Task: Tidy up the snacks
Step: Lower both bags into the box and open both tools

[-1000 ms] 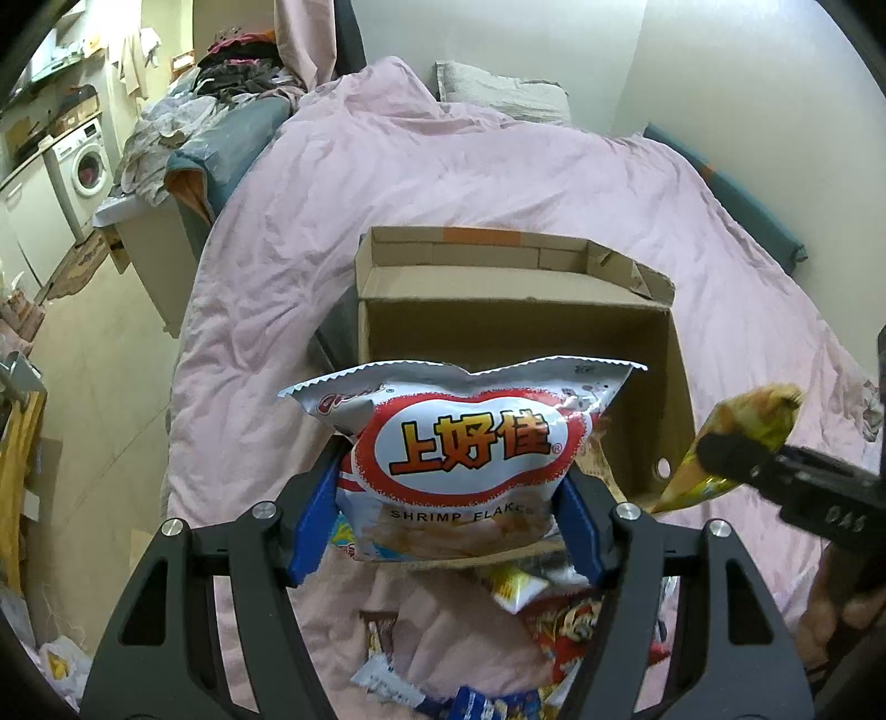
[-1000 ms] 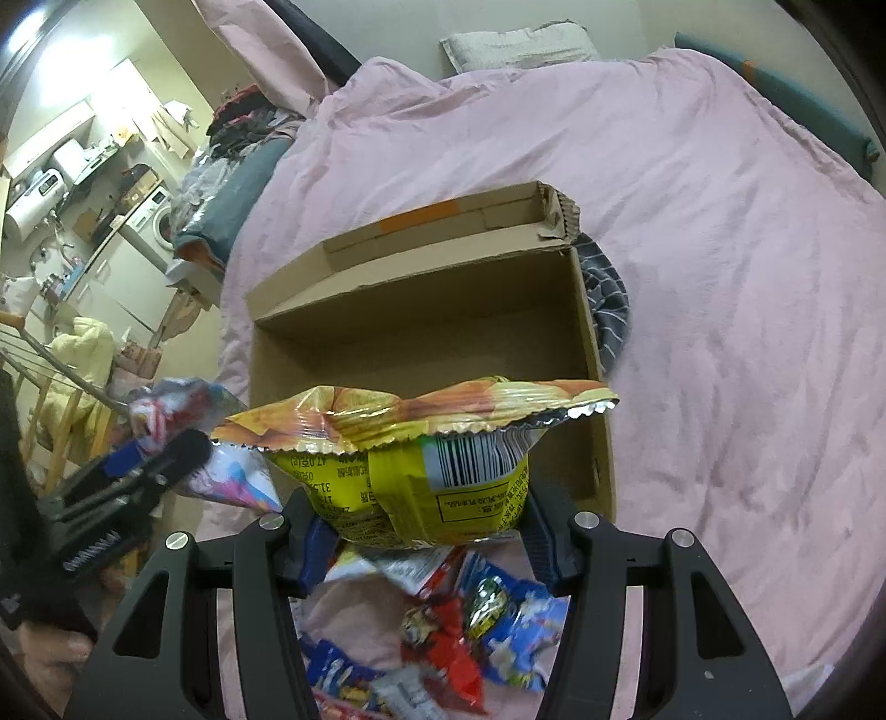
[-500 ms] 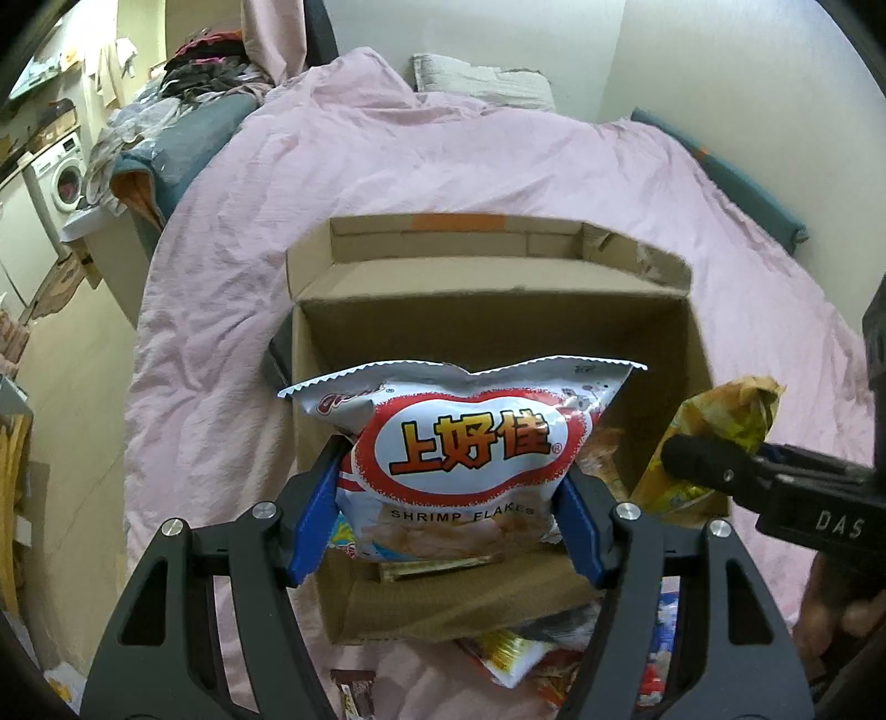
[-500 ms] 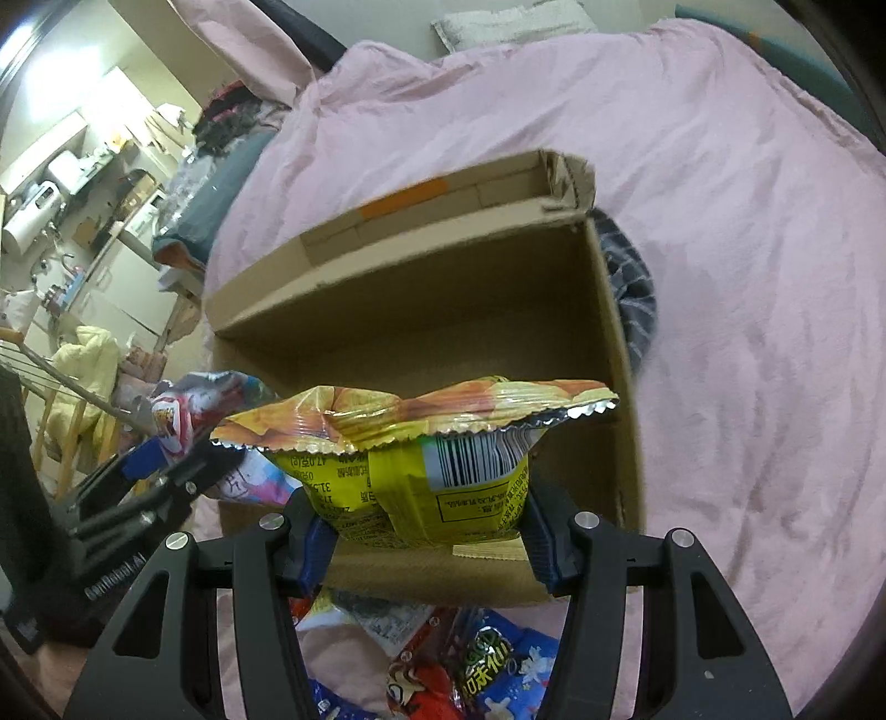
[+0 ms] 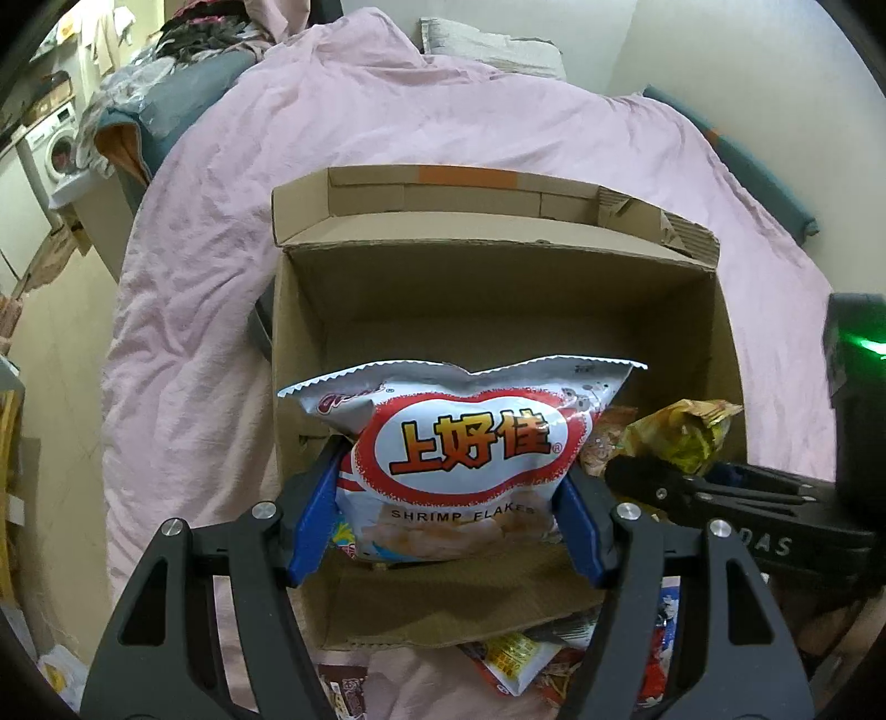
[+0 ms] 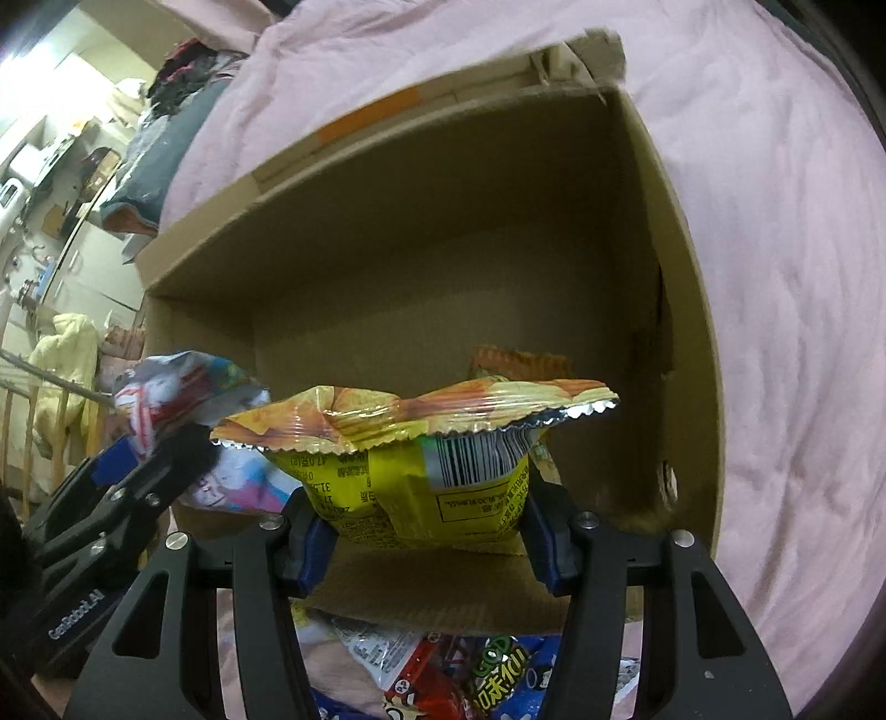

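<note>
Pink duvet [image 5: 343,183] covers the bed; an open cardboard box [image 5: 498,310] sits on it, flaps up on the far side

Left gripper [image 5: 451,518]: blue pads clamped on both sides of a white-and-red shrimp flakes bag [image 5: 470,448], bag upright, held over the near-left part of the box opening. Right wrist view shows the same bag [image 6: 183,399] crumpled at the left edge

Right gripper [image 6: 426,540]: pads pressed on a yellow snack bag [image 6: 421,465], barcode side facing the camera, serrated top seal spread wide, held over the near edge of the box. In the left view that bag [image 5: 681,432] is at the right, just inside the box's right wall

Inside the box: an orange packet [image 6: 520,363] lies on the floor behind the yellow bag; rest of the floor is bare cardboard

Near side, outside the box: a pile of loose snack packets [image 6: 470,675] on the duvet, red, blue and white wrappers, touching the box's near flap

Far left: washing machine [image 5: 61,149] and piled clothes [image 5: 183,50] beside the bed; pillow [image 5: 487,44] at the far end
</note>
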